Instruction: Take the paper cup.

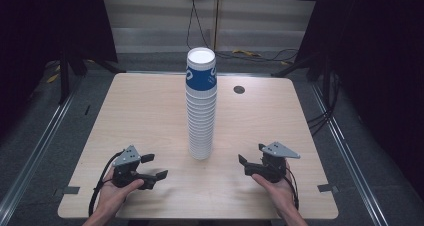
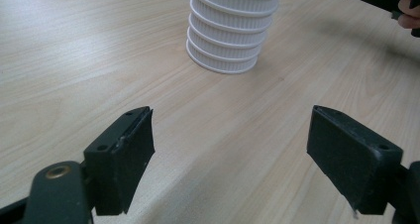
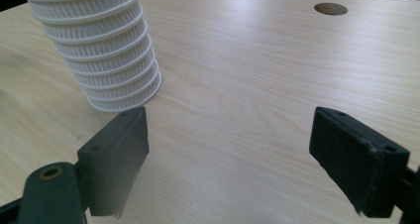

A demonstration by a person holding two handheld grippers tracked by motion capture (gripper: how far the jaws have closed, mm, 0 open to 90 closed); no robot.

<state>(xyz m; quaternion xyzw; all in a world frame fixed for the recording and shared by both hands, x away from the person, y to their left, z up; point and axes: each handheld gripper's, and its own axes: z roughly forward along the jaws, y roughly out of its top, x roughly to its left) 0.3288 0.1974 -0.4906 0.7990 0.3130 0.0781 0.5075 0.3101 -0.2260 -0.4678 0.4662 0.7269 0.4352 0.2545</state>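
While a tall stack of paper cups (image 1: 201,106) stands upright, rims down, near the middle of the wooden tabletop (image 1: 150,116), the left gripper (image 1: 152,167) and right gripper (image 1: 248,159) rest low on either side of its base, well apart from it. Both pairs of jaws gape wide with nothing between them. Its top cup (image 1: 201,68) is blue.
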